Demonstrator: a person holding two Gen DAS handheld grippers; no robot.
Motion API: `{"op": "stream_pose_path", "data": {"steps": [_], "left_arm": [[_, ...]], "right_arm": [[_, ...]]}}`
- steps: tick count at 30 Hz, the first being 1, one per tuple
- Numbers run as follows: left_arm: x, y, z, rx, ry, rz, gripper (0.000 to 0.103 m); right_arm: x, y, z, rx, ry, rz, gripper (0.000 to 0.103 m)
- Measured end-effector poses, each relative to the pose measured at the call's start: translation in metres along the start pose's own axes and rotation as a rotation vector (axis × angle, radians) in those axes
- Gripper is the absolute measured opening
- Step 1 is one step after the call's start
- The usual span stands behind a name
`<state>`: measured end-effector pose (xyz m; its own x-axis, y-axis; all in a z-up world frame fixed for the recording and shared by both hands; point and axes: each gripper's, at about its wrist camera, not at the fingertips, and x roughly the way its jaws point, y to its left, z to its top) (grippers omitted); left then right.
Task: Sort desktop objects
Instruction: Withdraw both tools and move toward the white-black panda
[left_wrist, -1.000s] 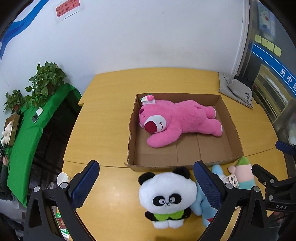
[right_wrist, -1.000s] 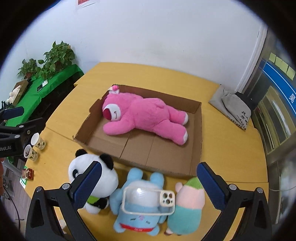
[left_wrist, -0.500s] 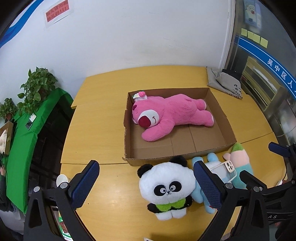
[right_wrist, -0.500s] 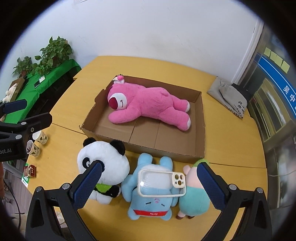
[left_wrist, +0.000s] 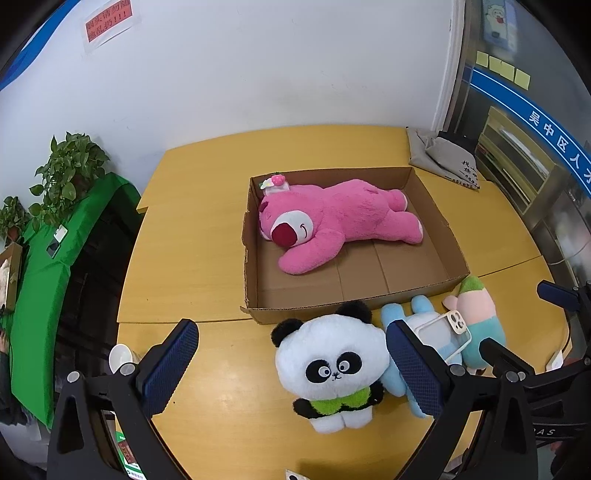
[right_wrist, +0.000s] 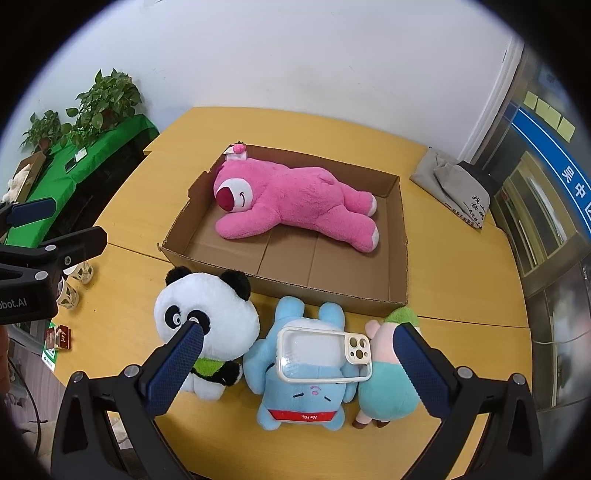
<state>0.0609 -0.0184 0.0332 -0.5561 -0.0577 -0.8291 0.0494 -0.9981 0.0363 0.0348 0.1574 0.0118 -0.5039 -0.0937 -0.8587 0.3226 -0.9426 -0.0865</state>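
While both our grippers, left (left_wrist: 293, 363) and right (right_wrist: 295, 363), hover with jaws released, pink bear (right_wrist: 291, 201) lies in cardboard box (right_wrist: 332, 286); panda (right_wrist: 208, 319) on desk (right_wrist: 461, 280).

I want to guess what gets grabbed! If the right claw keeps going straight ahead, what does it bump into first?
Probably the clear phone case lying on the blue plush toy. It sits centred between the open right claw, though depth is hard to judge.

Smooth yellow wood-look worktop (right_wrist: 461, 280), matt brown corrugated cardboard box (right_wrist: 397, 266), fluffy pink plush bear (right_wrist: 295, 199), fuzzy white-and-black panda plush (right_wrist: 218, 314), glossy clear plastic phone case (right_wrist: 321, 354), textured blue pads on matt black jaws.
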Motion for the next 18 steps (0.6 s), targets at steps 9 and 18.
{"op": "stream_pose_path", "data": {"steps": [9,18], "left_arm": [[0.003,-0.004,0.001,-0.003,0.014,0.009,0.103],[0.008,-0.006,0.004,-0.013,0.022,0.008,0.103]], "right_arm": [[0.005,-0.005,-0.001,-0.006,0.007,0.022,0.103],[0.011,-0.007,0.006,-0.029,0.009,0.047,0.103]]}}
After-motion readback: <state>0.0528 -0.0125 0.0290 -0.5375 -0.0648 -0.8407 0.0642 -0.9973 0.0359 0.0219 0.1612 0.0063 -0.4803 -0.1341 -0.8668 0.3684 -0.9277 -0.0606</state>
